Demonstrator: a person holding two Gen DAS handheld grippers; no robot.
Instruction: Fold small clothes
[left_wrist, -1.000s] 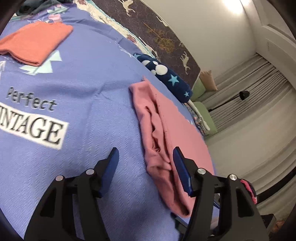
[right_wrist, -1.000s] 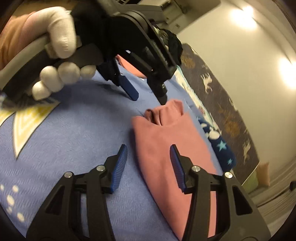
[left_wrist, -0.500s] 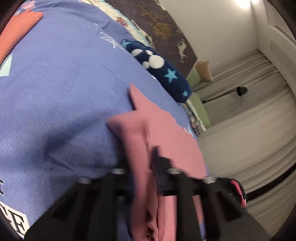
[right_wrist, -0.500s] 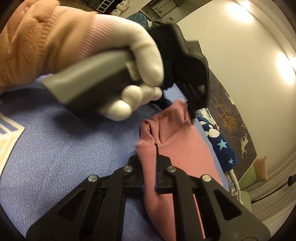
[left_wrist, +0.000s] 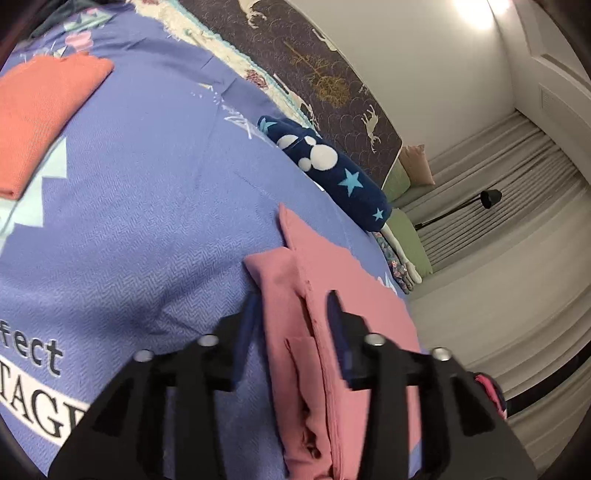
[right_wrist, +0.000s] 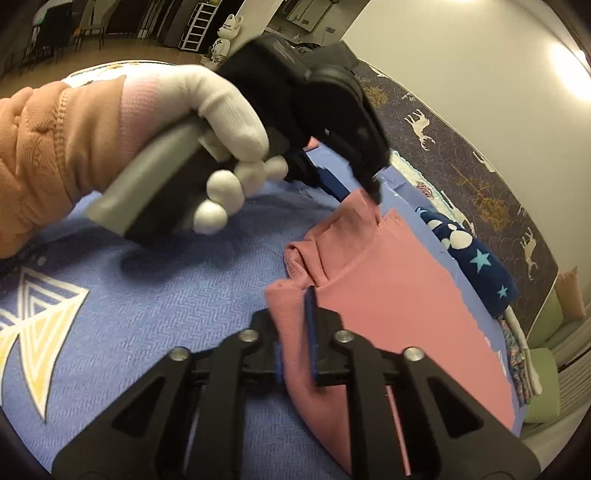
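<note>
Left wrist view: the left tool (left_wrist: 291, 321) has 2 blue-padded black fingers standing apart and opening, with a raised fold of the pink knit garment (left_wrist: 332, 332) between them; neither pad clearly presses on the cloth. The garment lies in soft, layered folds on a purple herringbone-weave bedspread (left_wrist: 147, 229) printed with black lettering on a white band. A folded, ribbed coral cloth (left_wrist: 40, 110) lies flat well apart at the upper left. A plush navy bolster with white dots and pale blue stars (left_wrist: 332, 173) rests along the bed's far edge, beyond the garment.

Right wrist view: the right tool (right_wrist: 295, 332) has its 2 blue pads close beside a bunched edge of the same pink garment (right_wrist: 399, 295), jaws opening, cloth between them; I cannot tell whether the pads press on it. Beyond, a white-gloved hand (right_wrist: 221, 122) in an orange quilted sleeve (right_wrist: 40, 155) grips the left tool's grey handle, its tips at the garment's far corner.
</note>
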